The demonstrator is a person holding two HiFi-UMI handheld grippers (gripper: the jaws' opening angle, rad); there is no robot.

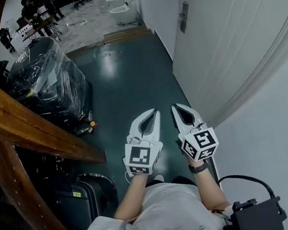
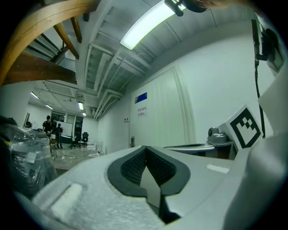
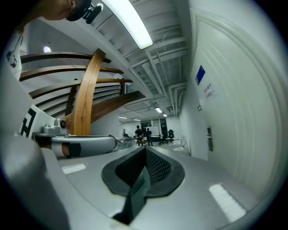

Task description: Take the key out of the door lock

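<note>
A white door [image 1: 228,31] stands along the right wall, with its lock plate and handle [image 1: 184,16] well ahead of me. The same handle [image 3: 209,137] shows small in the right gripper view and tiny [image 2: 132,142] in the left gripper view. No key can be made out at this distance. My left gripper [image 1: 156,112] and right gripper [image 1: 176,107] are held side by side over the dark green floor, far short of the lock. Both are shut with nothing between the jaws, left gripper [image 2: 145,147], right gripper [image 3: 145,148].
A plastic-wrapped stack of black goods [image 1: 43,80] stands at the left, behind curved wooden beams [image 1: 23,128]. A black case [image 1: 86,197] sits near my feet at the left. People [image 1: 38,7] stand far off at the back, past a wooden threshold [image 1: 125,35].
</note>
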